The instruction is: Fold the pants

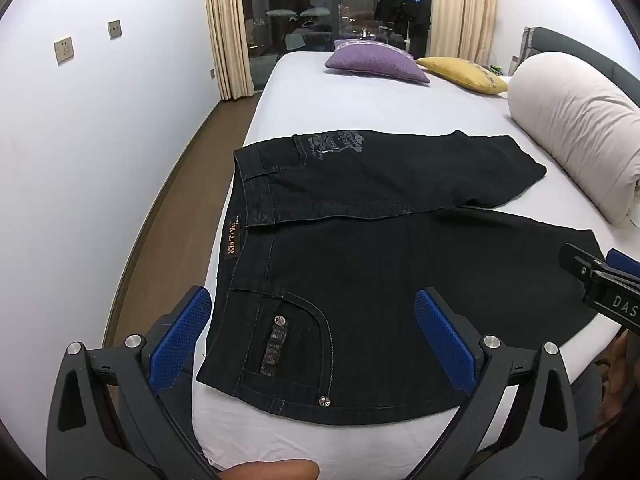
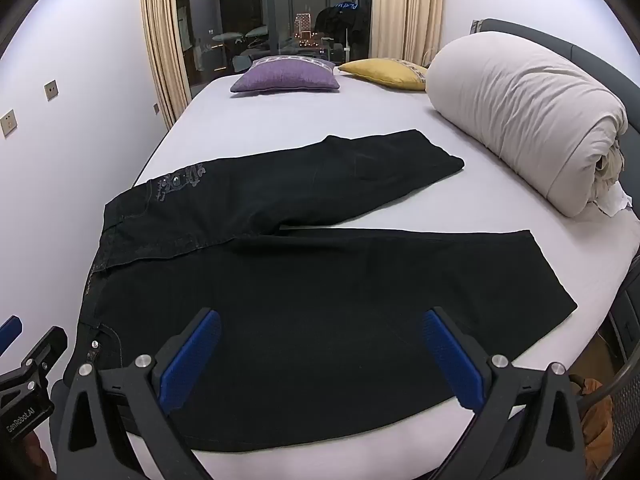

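Black denim, one pair of pants [image 1: 360, 264] spread flat on the white bed [image 1: 360, 108], waistband toward the wall-side edge, legs running toward the headboard side. Counts: two legs, two cushions, one purple [image 1: 376, 65] and one yellow [image 1: 464, 73], one rolled cream duvet [image 1: 576, 136], two curtains flanking the dark window.

Pants detail: far leg angles away from the near one, so they form an open V with sheet showing between. Grey printed graphic [image 1: 336, 145] near the far hip. Tan label [image 1: 233, 242] inside the waistband. Near hip has a curved pocket with pale stitching and metal rivets. Near leg's hem reaches the bed's edge in my right view.

My left gripper [image 1: 312, 340] hangs over the pocket area, blue pads spread wide, nothing between them. My right gripper [image 2: 324, 360] is over the near thigh, also fully spread, not touching fabric.
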Available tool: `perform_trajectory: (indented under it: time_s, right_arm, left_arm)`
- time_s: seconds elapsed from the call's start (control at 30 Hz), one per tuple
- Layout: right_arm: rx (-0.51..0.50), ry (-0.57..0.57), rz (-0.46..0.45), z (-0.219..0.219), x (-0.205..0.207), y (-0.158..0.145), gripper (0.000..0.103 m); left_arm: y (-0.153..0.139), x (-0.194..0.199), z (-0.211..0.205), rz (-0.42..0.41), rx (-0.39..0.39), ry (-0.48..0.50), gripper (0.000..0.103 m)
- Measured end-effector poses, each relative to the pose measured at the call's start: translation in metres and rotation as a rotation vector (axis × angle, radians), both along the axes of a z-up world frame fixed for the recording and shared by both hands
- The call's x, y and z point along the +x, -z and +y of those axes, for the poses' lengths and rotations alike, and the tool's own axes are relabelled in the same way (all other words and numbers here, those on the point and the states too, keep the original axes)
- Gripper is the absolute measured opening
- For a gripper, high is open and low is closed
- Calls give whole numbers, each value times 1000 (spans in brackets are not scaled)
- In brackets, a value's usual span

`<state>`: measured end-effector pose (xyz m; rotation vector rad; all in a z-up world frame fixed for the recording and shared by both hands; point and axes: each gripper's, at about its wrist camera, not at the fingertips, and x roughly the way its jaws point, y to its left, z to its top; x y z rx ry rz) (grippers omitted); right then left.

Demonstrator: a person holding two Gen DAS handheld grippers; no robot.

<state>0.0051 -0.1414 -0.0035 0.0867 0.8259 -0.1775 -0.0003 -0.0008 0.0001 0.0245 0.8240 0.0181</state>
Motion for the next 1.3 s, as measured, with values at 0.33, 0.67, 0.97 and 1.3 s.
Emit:
perform_trajectory:
  time_s: [0.33,0.67,0.97,1.3]
  right_arm:
    - [5,-5,6,-5,-4,0,103]
    - [-7,-16,19,6,-5,10,103]
    - [-6,-17,23,7,-6,11,103]
    - [-6,-18,25,8,-7,12,103]
  left_arm:
    - [4,2,-1,3,-10,1,103]
    - [6,-3,-2,11,-11,2,103]
    - [6,-2,-1,14,-14,2,103]
    - [6,-2,-1,16,-14,2,103]
